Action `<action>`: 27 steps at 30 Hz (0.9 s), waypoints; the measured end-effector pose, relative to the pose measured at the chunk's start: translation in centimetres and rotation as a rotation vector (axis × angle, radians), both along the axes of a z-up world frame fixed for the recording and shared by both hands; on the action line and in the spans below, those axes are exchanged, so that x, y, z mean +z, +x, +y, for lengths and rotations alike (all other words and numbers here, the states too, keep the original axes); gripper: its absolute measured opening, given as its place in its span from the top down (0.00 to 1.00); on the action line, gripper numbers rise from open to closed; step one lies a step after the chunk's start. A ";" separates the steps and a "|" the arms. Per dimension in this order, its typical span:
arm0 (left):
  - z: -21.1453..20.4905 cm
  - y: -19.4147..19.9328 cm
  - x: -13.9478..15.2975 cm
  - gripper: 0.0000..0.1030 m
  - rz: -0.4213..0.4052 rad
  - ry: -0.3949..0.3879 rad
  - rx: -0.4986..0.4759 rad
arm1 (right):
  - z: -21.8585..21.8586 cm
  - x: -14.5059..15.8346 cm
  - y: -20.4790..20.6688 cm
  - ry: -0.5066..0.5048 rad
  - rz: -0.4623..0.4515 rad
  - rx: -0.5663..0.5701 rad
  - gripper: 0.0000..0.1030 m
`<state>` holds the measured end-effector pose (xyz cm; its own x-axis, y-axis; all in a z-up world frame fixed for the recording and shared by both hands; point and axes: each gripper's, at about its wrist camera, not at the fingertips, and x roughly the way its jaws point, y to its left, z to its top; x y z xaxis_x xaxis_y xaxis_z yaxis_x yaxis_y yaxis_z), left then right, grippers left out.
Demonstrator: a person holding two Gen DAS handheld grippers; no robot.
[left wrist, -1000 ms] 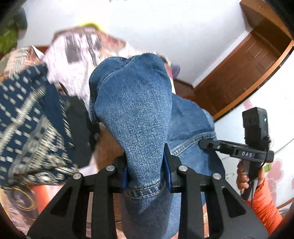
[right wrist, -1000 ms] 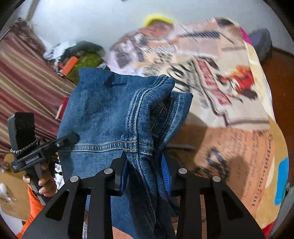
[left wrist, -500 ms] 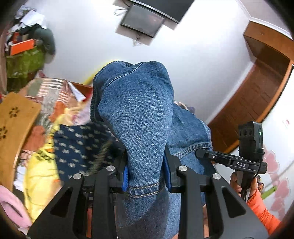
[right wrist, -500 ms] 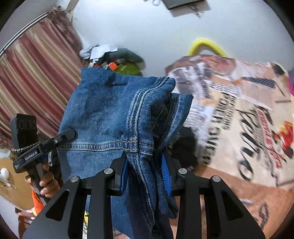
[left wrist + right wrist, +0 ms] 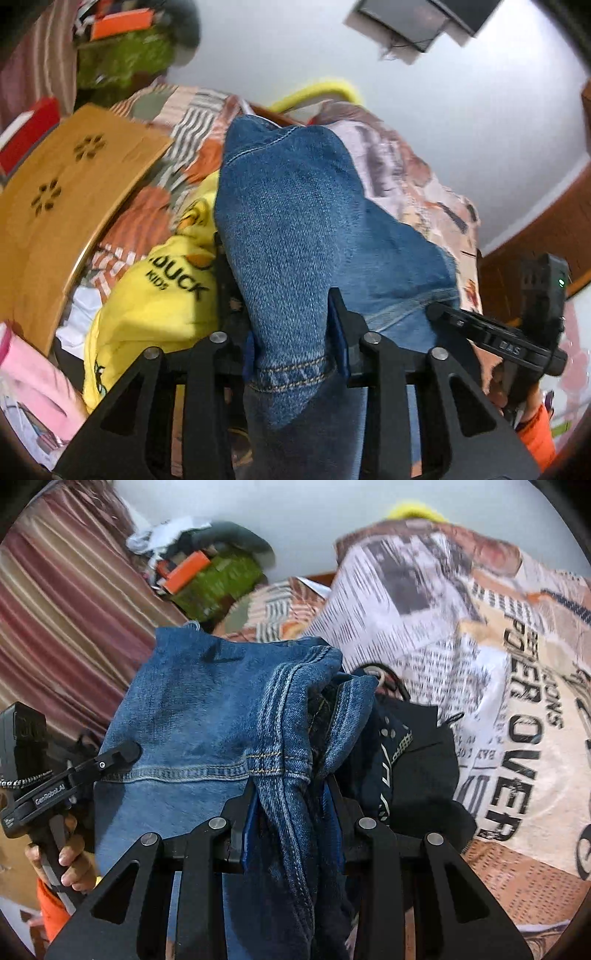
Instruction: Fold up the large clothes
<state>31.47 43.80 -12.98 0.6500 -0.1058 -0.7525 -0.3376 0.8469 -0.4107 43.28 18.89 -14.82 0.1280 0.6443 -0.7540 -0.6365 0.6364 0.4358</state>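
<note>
The denim garment (image 5: pixel 295 236) is held aloft, bunched between the opening jaws of the left gripper (image 5: pixel 293 354) and clamped in the right gripper (image 5: pixel 290 823), ahead of both above the printed bedspread (image 5: pixel 517 686), so laying out and folding are judged still undone.

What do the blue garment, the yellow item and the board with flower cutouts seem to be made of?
Blue garment: denim, by its faded twill weave and tan topstitched hems. Yellow item: soft knit fabric, probably cotton or a blend, matte, with black print; it creases limply. Board: wood or bamboo, likely smooth-finished, by its even tan colour and clean-cut flower holes.
</note>
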 end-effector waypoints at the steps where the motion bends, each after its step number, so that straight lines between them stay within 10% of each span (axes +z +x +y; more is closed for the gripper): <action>1: 0.4 0.0 -0.5 0.62 0.002 -0.002 0.004 | 0.1 -0.1 0.1 0.000 -0.005 -0.001 0.71; 6: 0.5 -0.2 -0.3 0.59 0.011 -0.006 0.009 | 0.4 0.5 -0.4 -0.039 -0.056 0.012 0.63; 13: -3.0 -3.1 2.5 0.59 0.008 0.187 0.020 | -2.7 3.5 -3.2 -0.028 -0.125 -0.016 0.62; 27: -14.9 -17.3 17.3 0.59 -0.372 0.497 0.018 | -11.7 17.6 -16.2 0.286 -0.502 -0.021 0.62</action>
<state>14.14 28.89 4.28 0.8768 0.2122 -0.4315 -0.2633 0.9627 -0.0617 27.08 7.16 2.73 0.4401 0.8070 -0.3938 -0.7984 0.5524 0.2397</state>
